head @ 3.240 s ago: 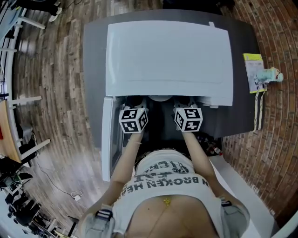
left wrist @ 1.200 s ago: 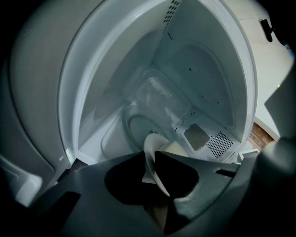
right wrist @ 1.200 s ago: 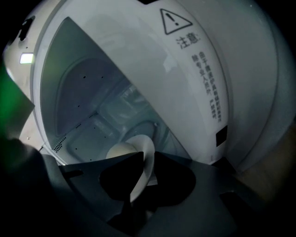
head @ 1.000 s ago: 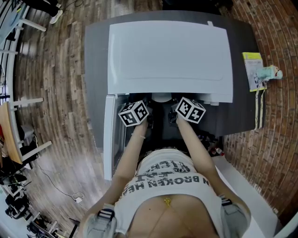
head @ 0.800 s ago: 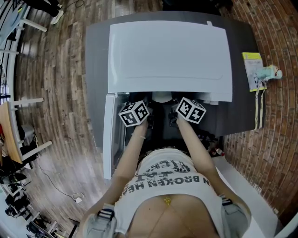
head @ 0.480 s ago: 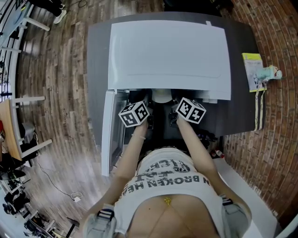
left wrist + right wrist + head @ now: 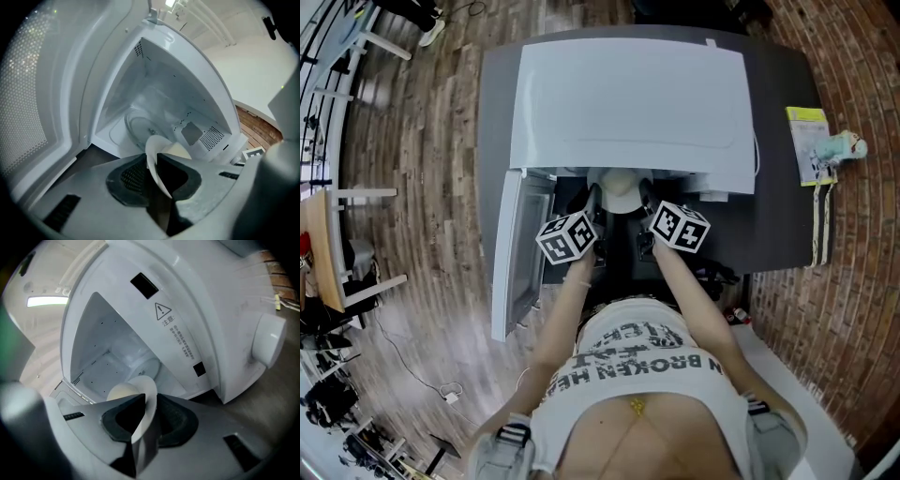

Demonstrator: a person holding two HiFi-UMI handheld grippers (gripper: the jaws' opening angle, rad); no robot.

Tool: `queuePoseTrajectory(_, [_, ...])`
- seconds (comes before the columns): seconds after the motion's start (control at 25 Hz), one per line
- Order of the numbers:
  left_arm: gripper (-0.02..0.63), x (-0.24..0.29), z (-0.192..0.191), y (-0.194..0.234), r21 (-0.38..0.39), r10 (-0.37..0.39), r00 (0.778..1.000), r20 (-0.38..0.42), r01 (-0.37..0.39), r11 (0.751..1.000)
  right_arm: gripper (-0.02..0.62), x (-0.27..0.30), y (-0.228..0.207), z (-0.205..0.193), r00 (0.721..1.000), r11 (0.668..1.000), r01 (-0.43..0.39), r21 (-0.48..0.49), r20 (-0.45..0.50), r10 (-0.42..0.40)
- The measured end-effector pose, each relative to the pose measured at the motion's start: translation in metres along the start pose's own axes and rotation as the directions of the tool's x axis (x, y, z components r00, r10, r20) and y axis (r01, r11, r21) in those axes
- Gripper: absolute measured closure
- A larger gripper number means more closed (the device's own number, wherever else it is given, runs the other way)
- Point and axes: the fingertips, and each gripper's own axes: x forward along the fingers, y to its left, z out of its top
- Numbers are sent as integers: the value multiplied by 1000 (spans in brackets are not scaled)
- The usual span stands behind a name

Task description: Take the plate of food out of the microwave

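Note:
The white plate (image 7: pixel 620 194) sits at the mouth of the open white microwave (image 7: pixel 633 103), held between both grippers. My left gripper (image 7: pixel 157 163) is shut on the plate's left rim (image 7: pixel 154 161), with pale food (image 7: pixel 178 151) just behind the pads. On the opposite rim (image 7: pixel 146 404) my right gripper (image 7: pixel 146 411) is shut, with the pale food mound (image 7: pixel 123 392) to its left. In the head view the left gripper (image 7: pixel 592 208) and right gripper (image 7: pixel 645 208) flank the plate. The glass turntable (image 7: pixel 139 129) inside the cavity lies bare.
The microwave door (image 7: pixel 514 248) stands open at the left. Its control knob (image 7: pixel 267 340) is at the right. The microwave rests on a grey table (image 7: pixel 783 216); a yellow-green card (image 7: pixel 811 141) and a small figure (image 7: pixel 844 148) lie at the table's right edge.
Both grippers tilted inward onto the plate's rims, then drew back slightly; more of the plate now shows outside the microwave's front edge. The door has swung a little wider.

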Motion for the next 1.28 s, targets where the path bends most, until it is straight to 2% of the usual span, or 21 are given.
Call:
queuePoseTrajectory(0.72, [534, -37, -38, -36, -74, 93, 988, 121, -85, 994, 522, -43, -13, -3, 991, 991, -110, -72, -79, 104])
queuePoseTrajectory(1.0, [534, -52, -43, -31, -97, 88, 987, 137, -75, 992, 522, -50, 0, -10, 993, 986, -101, -133, -82, 91])
queuePoseTrajectory(1.28, [534, -75, -40, -17, -88, 71, 989, 131, -59, 994, 522, -57, 20, -29, 995, 990, -85, -114, -61, 78])
